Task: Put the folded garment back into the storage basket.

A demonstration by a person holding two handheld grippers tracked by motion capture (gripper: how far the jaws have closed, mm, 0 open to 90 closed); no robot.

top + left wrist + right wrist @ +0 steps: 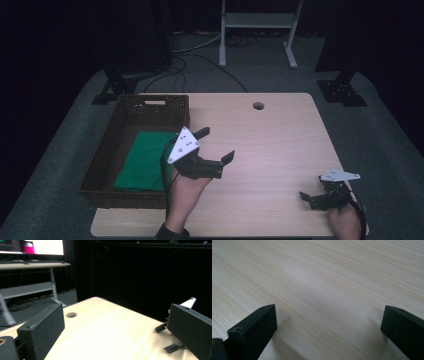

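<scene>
A person's left hand holds my left gripper (pixel 216 145) above the table (pixel 280 145), just right of the basket, open and with nothing between its jaws. In the left gripper view that gripper (pixel 115 322) points across the bare tabletop toward the far right corner. My right gripper (pixel 312 187) sits low at the table's front right corner, open and holding nothing. Its own view has the jaws of the right gripper (pixel 329 315) wide apart, close over bare wood (pixel 324 277). A dark wicker basket (pixel 102 155) stands on the table's left side with a folded green cloth (pixel 142 160) lying flat inside.
A round cable hole (pixel 258 105) lies near the table's far edge. Beyond the table are a white desk frame (pixel 257 20), black stands and cables on grey carpet. The other gripper (pixel 175 340) appears at the right in the left gripper view.
</scene>
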